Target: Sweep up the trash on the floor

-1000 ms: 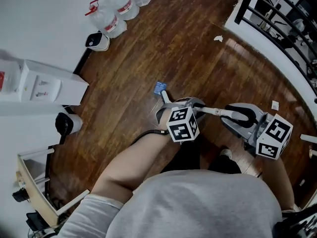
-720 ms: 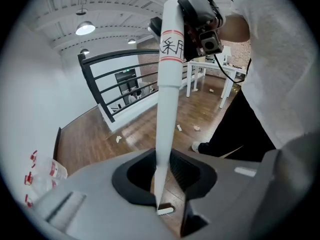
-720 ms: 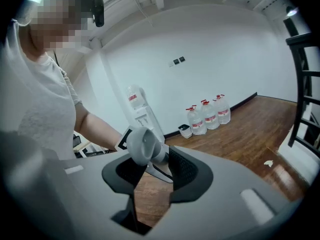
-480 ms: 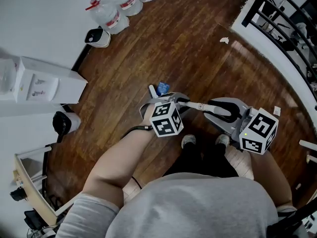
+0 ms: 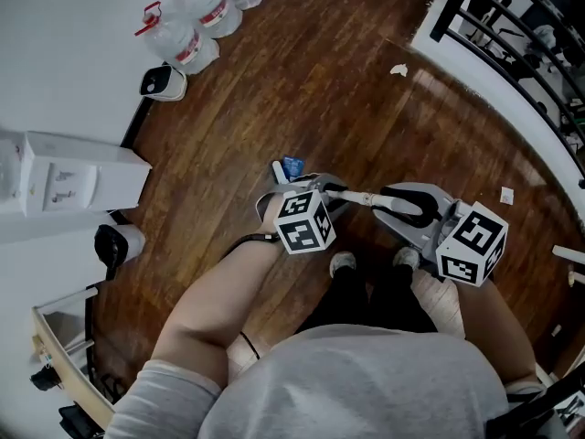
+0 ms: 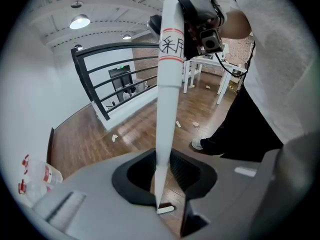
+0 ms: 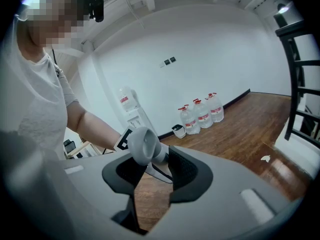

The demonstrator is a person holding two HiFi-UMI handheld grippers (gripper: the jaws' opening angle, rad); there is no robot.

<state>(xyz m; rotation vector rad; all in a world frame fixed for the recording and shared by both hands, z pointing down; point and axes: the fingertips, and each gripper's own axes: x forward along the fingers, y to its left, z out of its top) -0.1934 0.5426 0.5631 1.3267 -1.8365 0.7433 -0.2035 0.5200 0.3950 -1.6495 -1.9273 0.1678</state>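
Black handwritten characters, seemingly Chinese and not clearly legible, above a red band on the white handle (image 6: 171,44), red labels on water bottles (image 7: 202,116), print too small, square coded markers on left cube (image 5: 304,222) and right cube (image 5: 471,243)

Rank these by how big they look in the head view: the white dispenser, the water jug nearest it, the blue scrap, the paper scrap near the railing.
1. Dispenser
2. Jug
3. Blue scrap and paper scrap: both tiny, too alike to rank.
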